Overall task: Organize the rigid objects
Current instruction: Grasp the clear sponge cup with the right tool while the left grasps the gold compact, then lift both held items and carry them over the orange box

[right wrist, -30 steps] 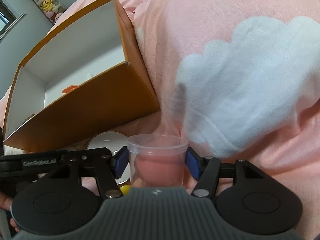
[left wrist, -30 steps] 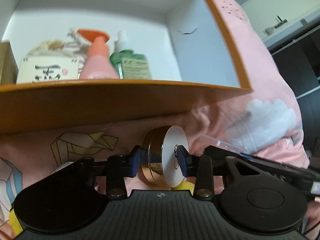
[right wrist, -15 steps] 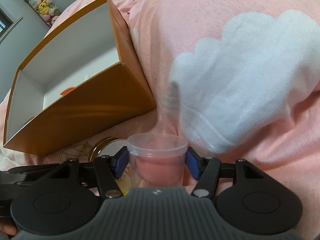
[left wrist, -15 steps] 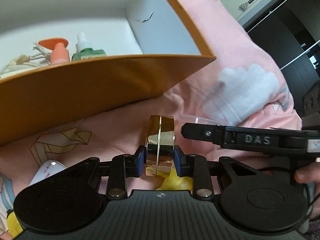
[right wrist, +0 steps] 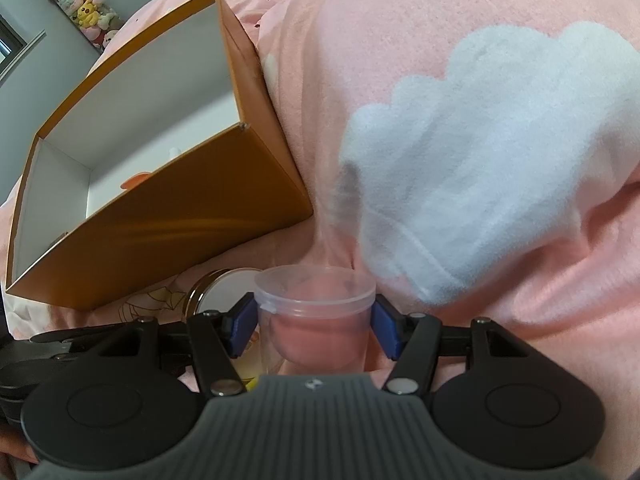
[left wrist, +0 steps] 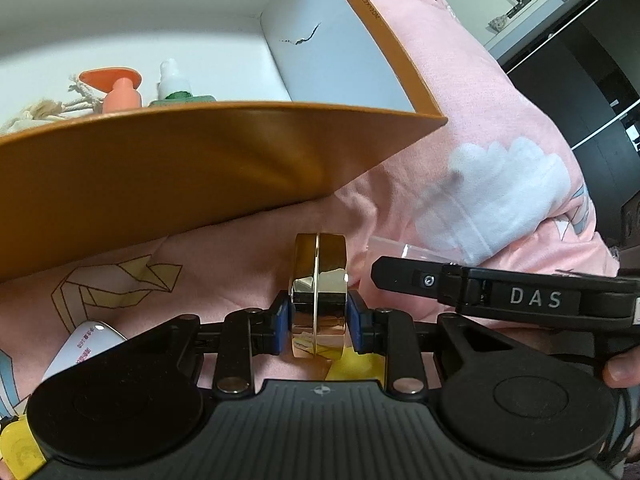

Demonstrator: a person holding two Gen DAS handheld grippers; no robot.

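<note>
Rolled edge-on since earlier, the gold compact [left wrist: 319, 296] sits clamped in the left tool [left wrist: 319, 314]; right tool [right wrist: 314, 322] clamps the clear cup [right wrist: 315, 308] near the orange box [left wrist: 180, 168].

The left claw [left wrist: 319, 316] has been closing on the gold compact [left wrist: 319, 296], and its blue pads are now pressing both flat faces; a second ago the compact was showing its white round face, now it is standing edge-on with the seam facing the camera. The orange box [left wrist: 208, 168] is sliding up and left in the left wrist view, and its contents are sinking behind the near wall
</note>
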